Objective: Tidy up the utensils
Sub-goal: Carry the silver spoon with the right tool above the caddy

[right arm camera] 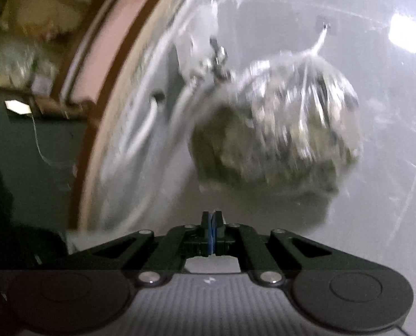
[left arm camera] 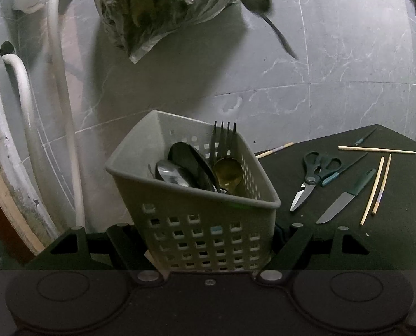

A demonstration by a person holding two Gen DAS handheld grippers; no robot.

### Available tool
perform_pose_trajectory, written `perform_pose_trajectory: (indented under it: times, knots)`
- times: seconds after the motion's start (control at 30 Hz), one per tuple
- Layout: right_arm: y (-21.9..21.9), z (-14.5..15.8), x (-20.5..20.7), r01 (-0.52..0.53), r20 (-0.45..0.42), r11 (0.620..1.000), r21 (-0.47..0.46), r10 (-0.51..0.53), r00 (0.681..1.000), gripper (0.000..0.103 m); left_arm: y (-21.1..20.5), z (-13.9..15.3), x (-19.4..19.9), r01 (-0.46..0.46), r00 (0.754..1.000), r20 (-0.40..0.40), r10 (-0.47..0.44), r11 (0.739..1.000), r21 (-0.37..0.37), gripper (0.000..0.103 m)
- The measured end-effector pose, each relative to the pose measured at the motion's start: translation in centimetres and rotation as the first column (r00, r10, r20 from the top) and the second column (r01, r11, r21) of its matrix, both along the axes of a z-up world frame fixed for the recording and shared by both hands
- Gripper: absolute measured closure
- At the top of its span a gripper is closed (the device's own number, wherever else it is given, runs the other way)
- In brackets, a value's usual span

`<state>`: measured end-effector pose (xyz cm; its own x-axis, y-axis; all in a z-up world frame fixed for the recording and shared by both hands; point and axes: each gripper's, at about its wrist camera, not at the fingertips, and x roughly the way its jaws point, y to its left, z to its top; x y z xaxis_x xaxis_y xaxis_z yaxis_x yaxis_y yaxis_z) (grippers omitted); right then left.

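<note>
My left gripper (left arm camera: 208, 232) is shut on a grey perforated utensil basket (left arm camera: 129, 173), one finger against each side wall. Inside stand a black fork (left arm camera: 224, 137), a gold spoon (left arm camera: 228, 172), a silver spoon (left arm camera: 168, 172) and a black ladle (left arm camera: 191, 162). In the left wrist view a dark, blurred spoon (left arm camera: 263, 8) hangs high at the upper right, handle pointing down, its top end at a black shape on the frame edge. My right gripper (right arm camera: 213, 218) is shut, blue pads together; its own view shows no utensil.
On the dark table (left arm camera: 389, 238) right of the basket lie scissors (left arm camera: 314, 173), a green-handled knife (left arm camera: 342, 201), a thin teal-handled tool (left arm camera: 342, 169) and several chopsticks (left arm camera: 375, 149). A filled plastic bag (right arm camera: 277, 134) hangs on the tiled wall. White hoses (left arm camera: 59, 84) run down at left.
</note>
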<state>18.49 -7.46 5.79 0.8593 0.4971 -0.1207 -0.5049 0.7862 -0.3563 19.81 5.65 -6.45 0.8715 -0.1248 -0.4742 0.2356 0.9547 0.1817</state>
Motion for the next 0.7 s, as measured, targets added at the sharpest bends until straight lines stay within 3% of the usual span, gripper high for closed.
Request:
perform_pose_trajectory:
  times: [0.17,0.37,0.7]
  knots:
    - [0.8,2.4,-0.3,-0.102,-0.012,0.991,0.087,0.104,0.995,0.102,-0.1,0.0,0.1,-0.004,1.000,0.002,0.004,1.000,0.001,0.024]
    - [0.4,4.0,-0.1,-0.164,-0.108,0.952,0.259,0.197,0.974,0.102,-0.2,0.0,0.2,-0.008,1.000,0.002,0.008,1.000,0.001,0.024]
    - [-2.4,3.7,3.4,-0.101,-0.311,0.824,0.558,0.321,0.894,0.102,-0.4,0.1,0.2,-0.019,1.000,0.002,0.019,1.000,0.000,0.024]
